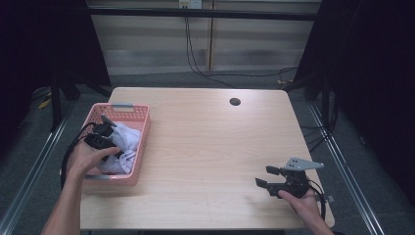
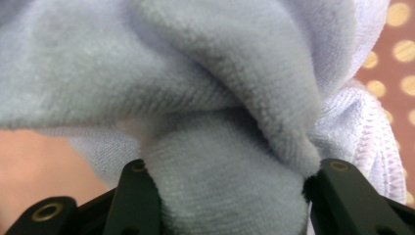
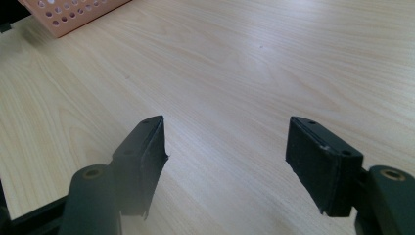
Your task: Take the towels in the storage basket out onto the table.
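1. Nearest us, at the counter's point(image 1: 205, 147) near right corner, we see the right hand-held gripper point(image 1: 268, 176) held low over the bare wood in the person's right hand point(image 1: 304, 204), its grey three-cornered plate on top.
2. Its jaws stand wide apart, released, with nothing but wood grain between them in the right gripper view point(image 3: 225, 161).
3. Over on the near left, we find the left hand point(image 1: 87, 159) reaching into the pink basket point(image 1: 142, 147), which sits at the counter's left edge.
4. Inside that basket lies a crumpled white cloth point(image 1: 125, 142), and the left hand-held gripper point(image 1: 110, 142) is down in it.
5. From the left gripper view, we see a thick fold of the cloth point(image 2: 230, 196) bunched between the two black jaws, which press on it from both sides, grasping it.
6. Farther off, a round hole point(image 1: 235, 102) marks the counter's far side.
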